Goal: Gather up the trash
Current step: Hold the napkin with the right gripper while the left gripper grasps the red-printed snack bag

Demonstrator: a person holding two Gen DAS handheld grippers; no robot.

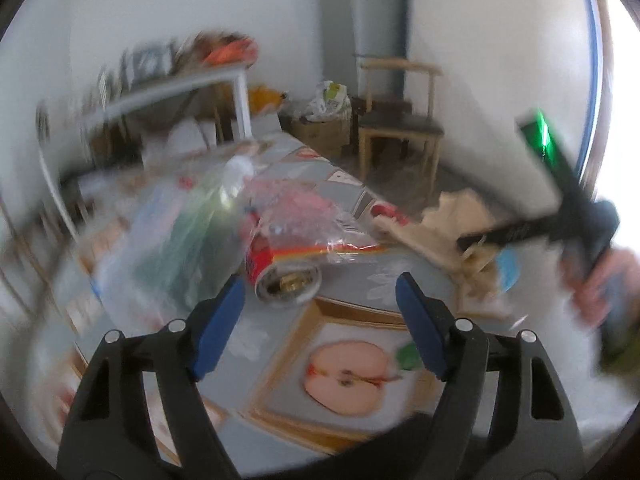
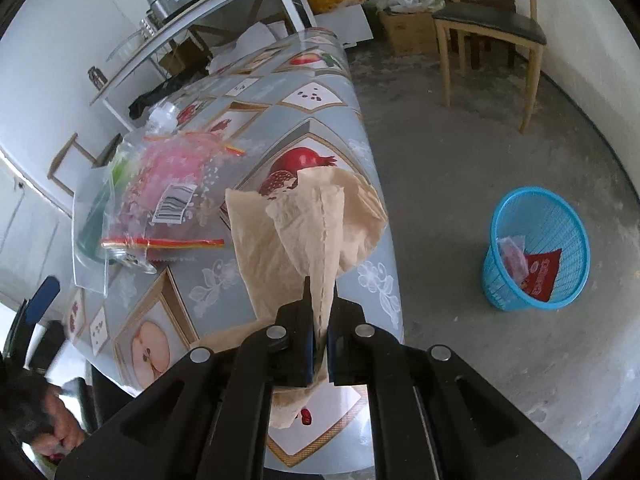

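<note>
One right claw (image 2: 318,320) pinching beige tissue (image 2: 304,220), blue basket (image 2: 536,248) on floor

One napkin (image 2: 312,220), one basket (image 2: 536,248), one chair (image 2: 488,24).

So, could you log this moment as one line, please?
right gripper: shut on tissue | left gripper: open, empty | basket: floor

Your right tongs (image 2: 318,344) are clamped on a beige paper napkin (image 2: 304,232), which fans out over the table (image 2: 280,92) near its right edge — that edge drops to the concrete floor (image 2: 460,184). Toward the left edge lies a clear plastic bag (image 2: 160,200) with pink contents and a barcode sticker. On the floor, well apart from the table, stands a blue basket (image 2: 516,300) — a red wrapper (image 2: 542,276) lies inside.
</note>
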